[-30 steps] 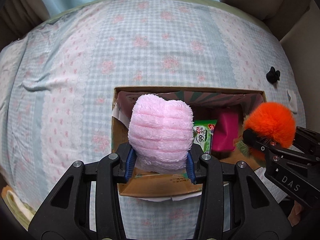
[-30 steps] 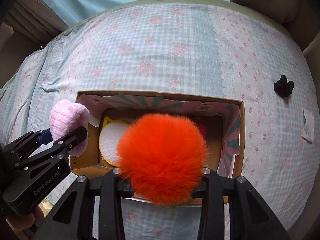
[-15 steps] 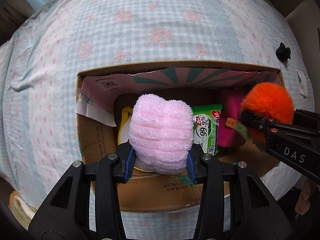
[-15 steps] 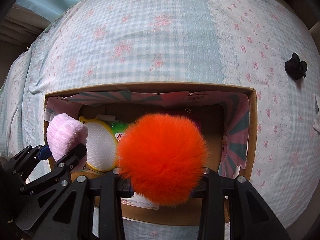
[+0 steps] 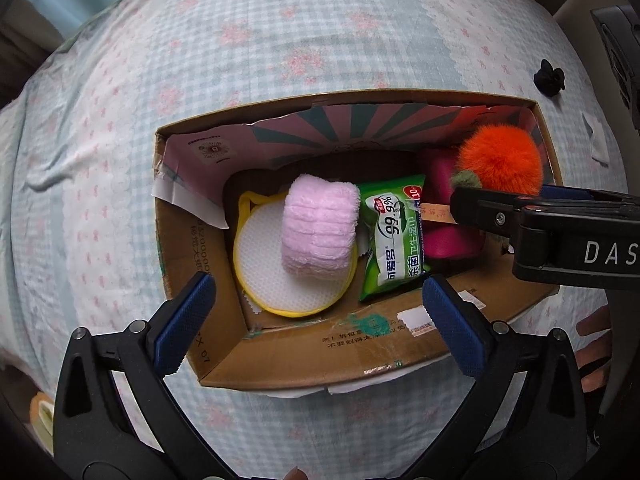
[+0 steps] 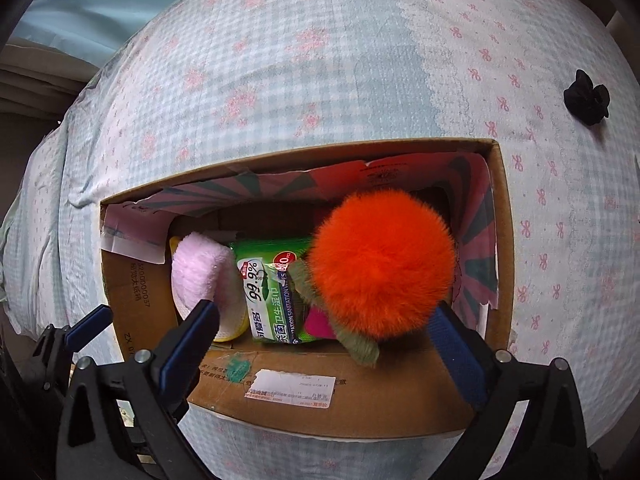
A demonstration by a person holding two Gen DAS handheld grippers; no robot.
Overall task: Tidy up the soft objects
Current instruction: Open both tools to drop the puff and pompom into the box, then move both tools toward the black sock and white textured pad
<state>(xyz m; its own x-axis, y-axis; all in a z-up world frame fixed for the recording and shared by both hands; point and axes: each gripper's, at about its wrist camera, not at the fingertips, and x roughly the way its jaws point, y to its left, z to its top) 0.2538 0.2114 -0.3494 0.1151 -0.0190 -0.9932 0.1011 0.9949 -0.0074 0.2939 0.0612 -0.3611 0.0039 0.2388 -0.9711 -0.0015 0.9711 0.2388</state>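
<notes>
Cardboard box [image 5: 280, 356] fills centre frame. Both grippers, left [image 5: 320, 312] and right [image 6: 328, 340], just sprang wide open, nothing clamped: pink plush [image 5: 318, 232] dropped onto yellow pad [image 5: 260, 248] at box left, orange pompom [image 6: 382, 264] at box right. Both items look stowed.

Pink plush roll [image 5: 318, 227] on round yellow pad, fluffy orange pompom [image 6: 382, 266] inside cardboard box [image 5: 280, 354]

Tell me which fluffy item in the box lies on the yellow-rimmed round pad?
The pink plush: it rests on the pad, left of the wipes pack; the orange pompom lies far right.
</notes>
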